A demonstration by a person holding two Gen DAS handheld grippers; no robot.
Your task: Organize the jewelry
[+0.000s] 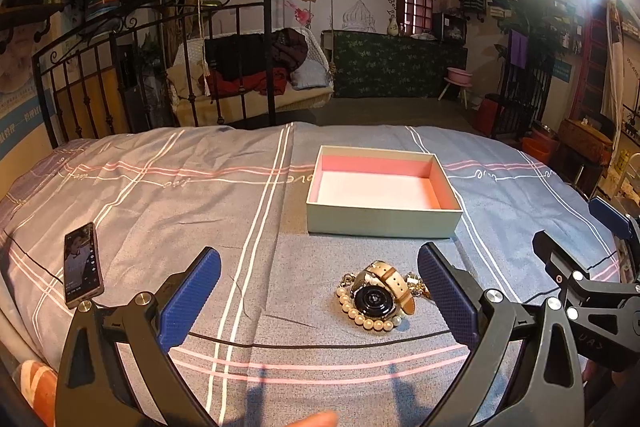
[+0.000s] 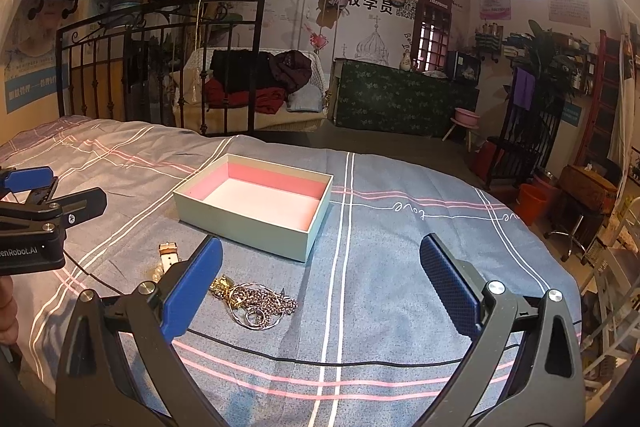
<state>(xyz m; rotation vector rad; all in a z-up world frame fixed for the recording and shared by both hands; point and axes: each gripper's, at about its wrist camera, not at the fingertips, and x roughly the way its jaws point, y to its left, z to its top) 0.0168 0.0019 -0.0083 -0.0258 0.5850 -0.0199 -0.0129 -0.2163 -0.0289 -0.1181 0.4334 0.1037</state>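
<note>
phone [image 1: 82,264] left of jewelry pile [image 1: 378,297], cable [image 1: 320,345] before, box [image 1: 382,223] behind

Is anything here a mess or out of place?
Yes: the jewelry sits in one tangled heap on the bedspread. The watch lies face down across the pearl bracelet, beside knotted chains, while the box behind is empty.

Left gripper [image 1: 319,291], right gripper [image 2: 321,291]: jaws wide.
</note>
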